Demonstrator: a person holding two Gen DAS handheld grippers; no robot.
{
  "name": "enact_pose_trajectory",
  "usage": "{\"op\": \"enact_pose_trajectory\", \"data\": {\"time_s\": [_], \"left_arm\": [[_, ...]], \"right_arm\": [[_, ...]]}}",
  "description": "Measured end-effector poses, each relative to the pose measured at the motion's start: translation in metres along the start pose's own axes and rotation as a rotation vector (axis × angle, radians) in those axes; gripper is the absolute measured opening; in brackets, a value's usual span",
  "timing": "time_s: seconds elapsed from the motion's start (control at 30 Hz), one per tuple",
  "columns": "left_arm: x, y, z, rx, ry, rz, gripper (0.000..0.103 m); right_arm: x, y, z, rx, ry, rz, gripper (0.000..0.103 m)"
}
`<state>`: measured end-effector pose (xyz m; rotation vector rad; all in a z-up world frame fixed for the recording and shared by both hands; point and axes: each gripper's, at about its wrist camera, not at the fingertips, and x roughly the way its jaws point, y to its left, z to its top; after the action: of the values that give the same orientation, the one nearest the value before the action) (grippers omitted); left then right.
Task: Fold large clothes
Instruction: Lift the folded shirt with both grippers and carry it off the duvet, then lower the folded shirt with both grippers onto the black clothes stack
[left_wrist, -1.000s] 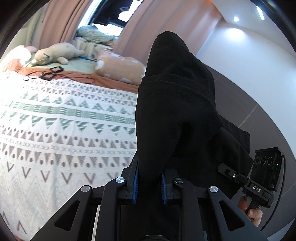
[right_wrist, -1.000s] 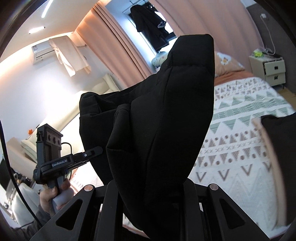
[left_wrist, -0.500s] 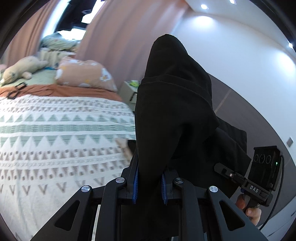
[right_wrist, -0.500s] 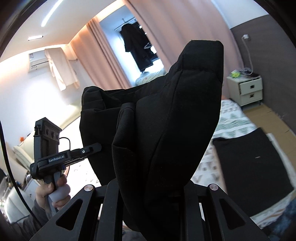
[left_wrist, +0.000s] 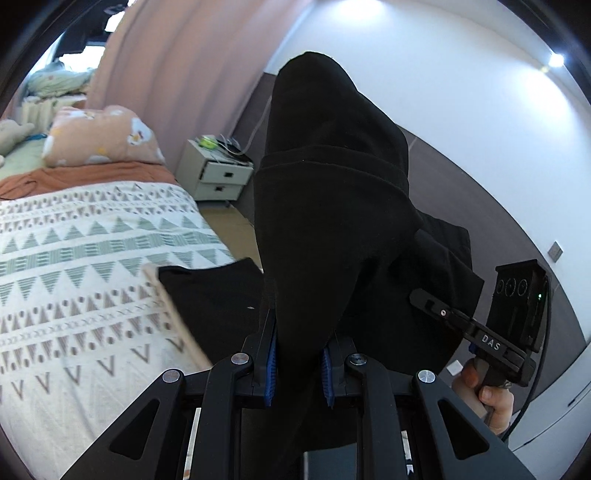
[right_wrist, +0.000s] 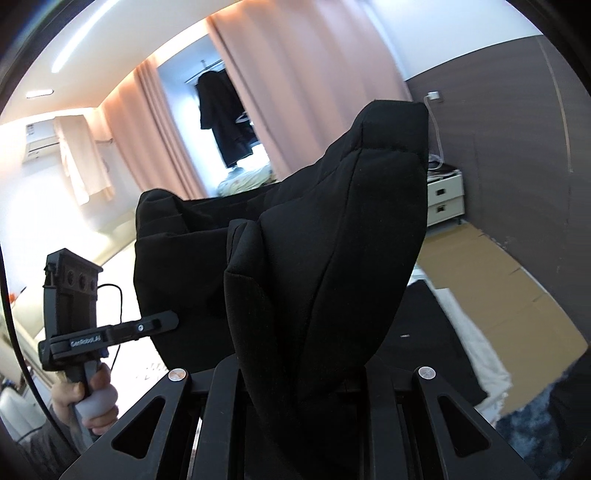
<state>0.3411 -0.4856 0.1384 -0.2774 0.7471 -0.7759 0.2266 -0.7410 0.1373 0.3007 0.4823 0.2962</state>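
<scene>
While each hand-held gripper (left_wrist: 298, 363) (right_wrist: 295, 373) clamps the black garment (left_wrist: 332, 206), its folds hide both fingertips.

Bed (left_wrist: 85, 266) on the left, pillow (left_wrist: 99, 136) at its far end, small drawers (left_wrist: 218, 177) just beside it, folded cloth (left_wrist: 214, 295) on its near corner.

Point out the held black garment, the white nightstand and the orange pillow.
black garment (left_wrist: 332, 206), left wrist view, bunched cloth above the tongs.
white nightstand (left_wrist: 221, 173), left wrist view, upper drawer front.
orange pillow (left_wrist: 96, 136), left wrist view, its middle.
</scene>
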Motion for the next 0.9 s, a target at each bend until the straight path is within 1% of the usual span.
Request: {"op": "enact_pose_trajectory", "data": {"time_s": [0.17,0.3,0.5,0.67,0.9], "left_arm": [[0.027,-0.011,0.000,-0.004,0.028,-0.031,0.020],[0.054,-0.002,0.002,-0.032,0.068,-0.050,0.020],[0.105,0.034,0.012,-0.085,0.131,-0.045,0.020],[0.133,0.066,0.024,-0.122,0.162,-0.045,0.020],[0.176,0.121,0.028,-0.208,0.216,-0.041,0.020]], "right_arm": [[-0.006,-0.023,0.009,0.008,0.002,-0.038,0.018],[0.009,-0.040,0.016,0.020,0.018,-0.068,0.018],[0.061,-0.069,0.023,0.037,0.057,-0.117,0.018],[0.108,-0.089,0.031,0.066,0.094,-0.140,0.017],[0.174,-0.122,0.031,0.108,0.183,-0.181,0.016]]}}
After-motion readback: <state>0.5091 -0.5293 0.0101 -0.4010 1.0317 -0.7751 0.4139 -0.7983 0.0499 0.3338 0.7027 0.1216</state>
